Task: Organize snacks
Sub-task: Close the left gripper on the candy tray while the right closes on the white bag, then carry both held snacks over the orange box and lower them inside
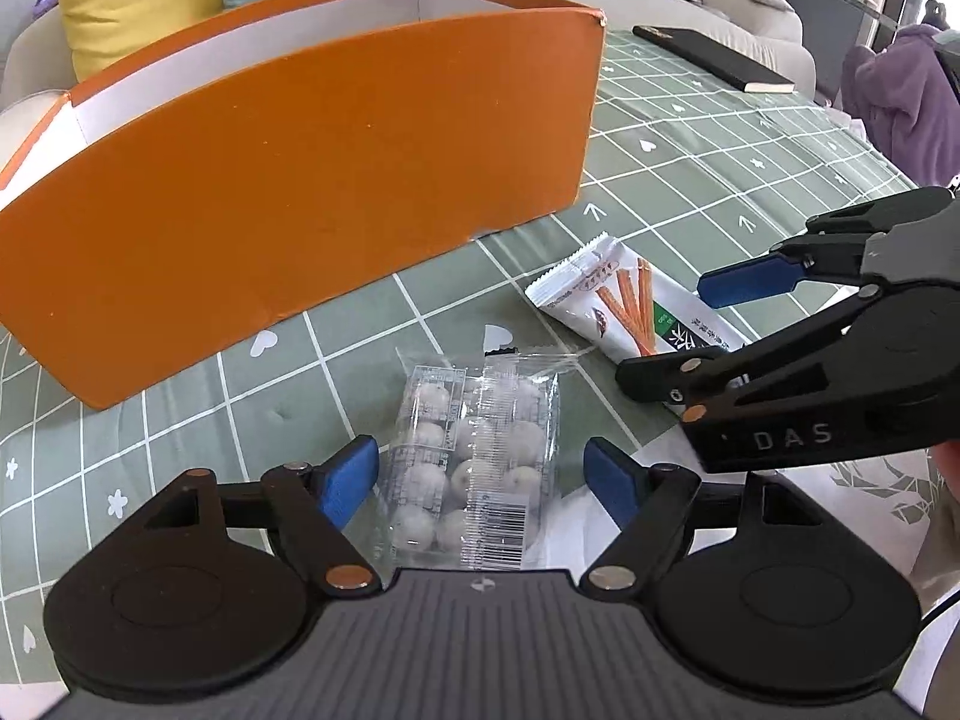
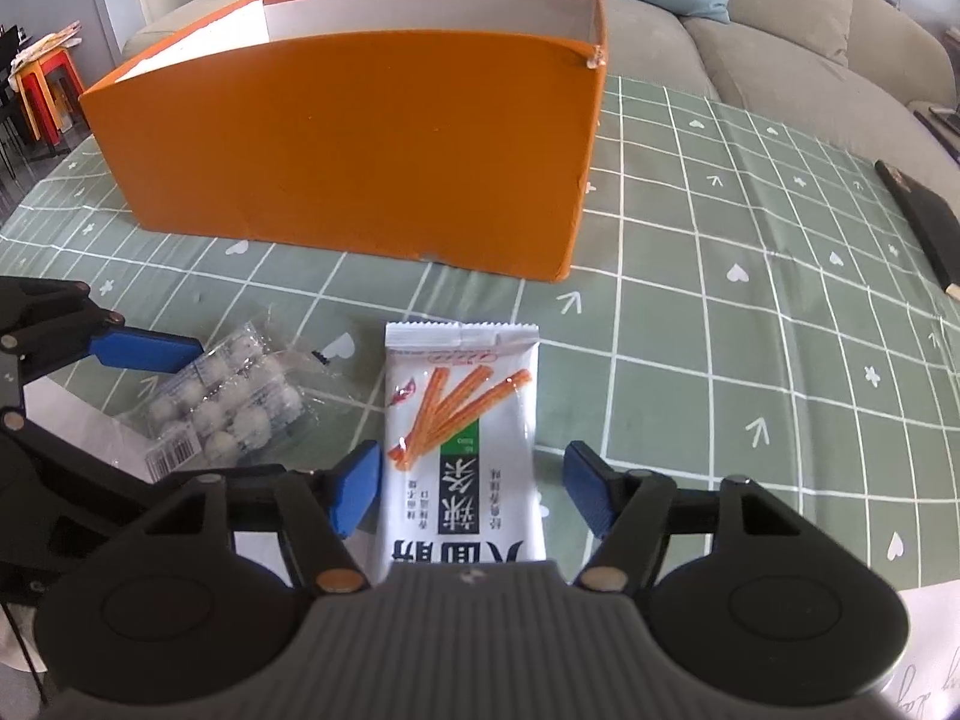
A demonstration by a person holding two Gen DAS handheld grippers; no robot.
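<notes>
Orange cardboard box: rear of green checked tabletop. Your left tool gapes wide astride the clear pack of white candy balls, untouched. Your right tool, open, straddles the white spicy-stick packet, gripping nothing.

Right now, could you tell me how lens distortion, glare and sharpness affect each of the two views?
Left wrist view: the fisheye bows the orange box into an arc, daylight glints off the clear ball pack, and the picture is sharp. Right wrist view: the tablecloth grid curves toward the edges, the corners go dark, and the stick packet print reads clearly.
</notes>
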